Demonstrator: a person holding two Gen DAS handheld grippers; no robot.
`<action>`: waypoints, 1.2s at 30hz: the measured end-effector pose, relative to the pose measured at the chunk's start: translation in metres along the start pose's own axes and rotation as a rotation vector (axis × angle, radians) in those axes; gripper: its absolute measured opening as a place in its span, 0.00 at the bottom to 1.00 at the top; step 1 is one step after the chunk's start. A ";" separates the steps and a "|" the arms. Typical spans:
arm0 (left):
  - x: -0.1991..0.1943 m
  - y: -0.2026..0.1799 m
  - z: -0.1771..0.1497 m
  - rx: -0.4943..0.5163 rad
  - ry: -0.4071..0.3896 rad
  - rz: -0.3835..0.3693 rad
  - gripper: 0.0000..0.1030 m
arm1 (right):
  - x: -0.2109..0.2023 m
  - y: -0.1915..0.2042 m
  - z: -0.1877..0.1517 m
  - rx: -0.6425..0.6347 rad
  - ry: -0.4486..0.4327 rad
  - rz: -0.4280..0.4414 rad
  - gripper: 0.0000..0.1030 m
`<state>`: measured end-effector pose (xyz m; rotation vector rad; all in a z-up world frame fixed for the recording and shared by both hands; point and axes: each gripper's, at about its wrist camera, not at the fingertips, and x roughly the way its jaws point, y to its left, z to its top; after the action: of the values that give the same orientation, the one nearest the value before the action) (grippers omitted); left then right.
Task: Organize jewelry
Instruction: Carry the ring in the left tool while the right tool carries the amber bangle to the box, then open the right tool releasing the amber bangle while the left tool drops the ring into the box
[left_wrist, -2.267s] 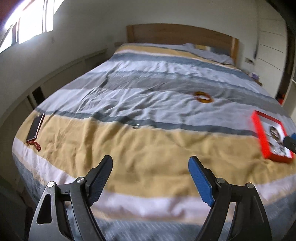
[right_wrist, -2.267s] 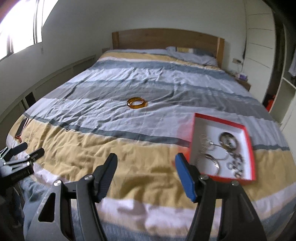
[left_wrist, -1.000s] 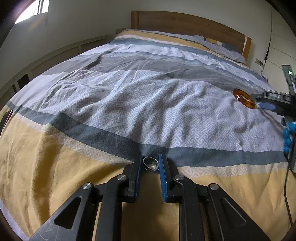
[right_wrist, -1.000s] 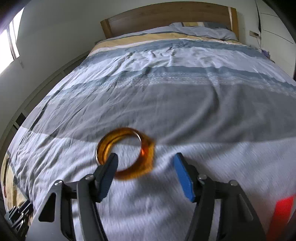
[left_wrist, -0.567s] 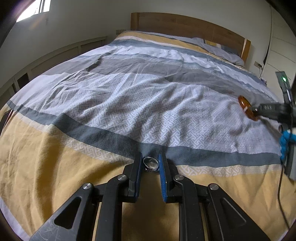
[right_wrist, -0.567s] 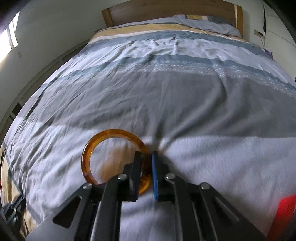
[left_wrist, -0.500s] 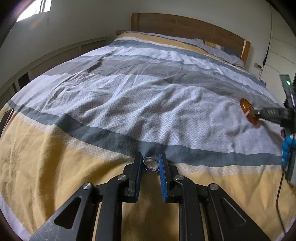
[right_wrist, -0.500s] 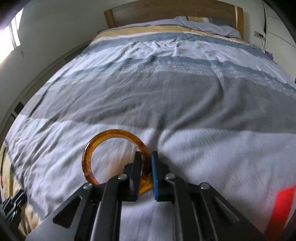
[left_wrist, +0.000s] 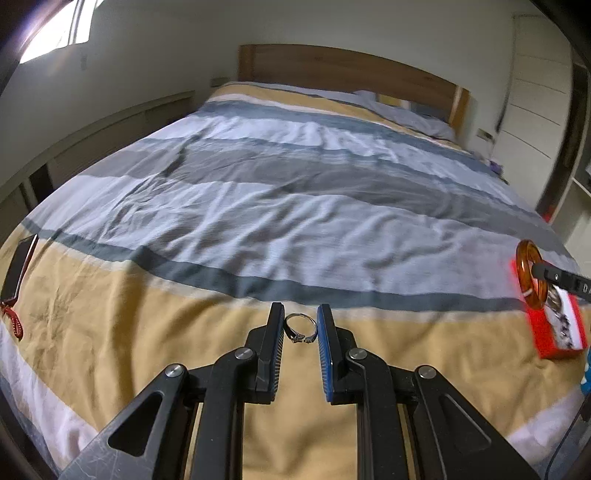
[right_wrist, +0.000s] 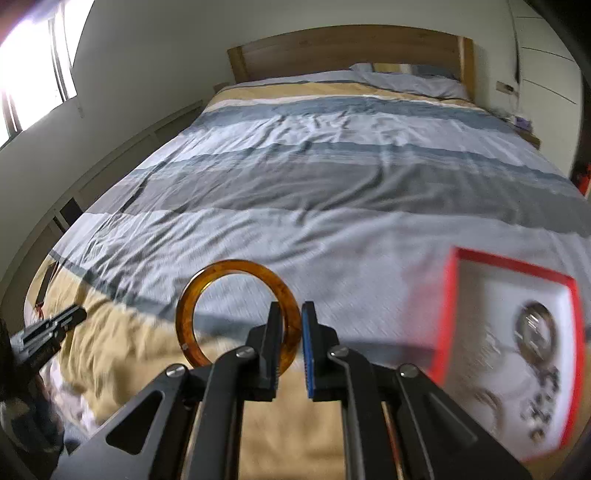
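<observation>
My left gripper (left_wrist: 300, 325) is shut on a small silver ring (left_wrist: 300, 328) and holds it above the yellow stripe of the bed. My right gripper (right_wrist: 291, 325) is shut on the rim of an amber bangle (right_wrist: 207, 291), lifted off the bed; the bangle also shows in the left wrist view (left_wrist: 526, 273). A red box with a white inside (right_wrist: 458, 295) holds several silver pieces and lies on the bed at the right of the right gripper. It also shows at the far right of the left wrist view (left_wrist: 550, 332).
The striped duvet (left_wrist: 295, 206) covers the whole bed up to a wooden headboard (left_wrist: 332, 66). A black phone with a red cord (left_wrist: 16, 266) lies at the bed's left edge. The left gripper's tip shows low left in the right wrist view (right_wrist: 55, 325).
Both grippers have lifted and pulled back from the bed with their pieces held. The right gripper has carried the bangle towards the red box, which has come into both views.
</observation>
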<state>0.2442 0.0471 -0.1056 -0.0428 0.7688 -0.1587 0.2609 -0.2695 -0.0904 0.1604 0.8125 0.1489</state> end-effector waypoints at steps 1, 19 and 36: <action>-0.003 -0.008 -0.001 0.012 0.000 -0.012 0.17 | -0.008 -0.006 -0.005 0.004 -0.002 -0.010 0.09; 0.030 -0.288 0.003 0.330 0.093 -0.438 0.17 | -0.061 -0.195 -0.073 0.121 0.076 -0.275 0.09; 0.096 -0.369 -0.037 0.451 0.215 -0.419 0.19 | -0.032 -0.214 -0.080 0.032 0.158 -0.318 0.12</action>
<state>0.2392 -0.3319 -0.1631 0.2461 0.9165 -0.7413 0.1962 -0.4782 -0.1647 0.0483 0.9872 -0.1536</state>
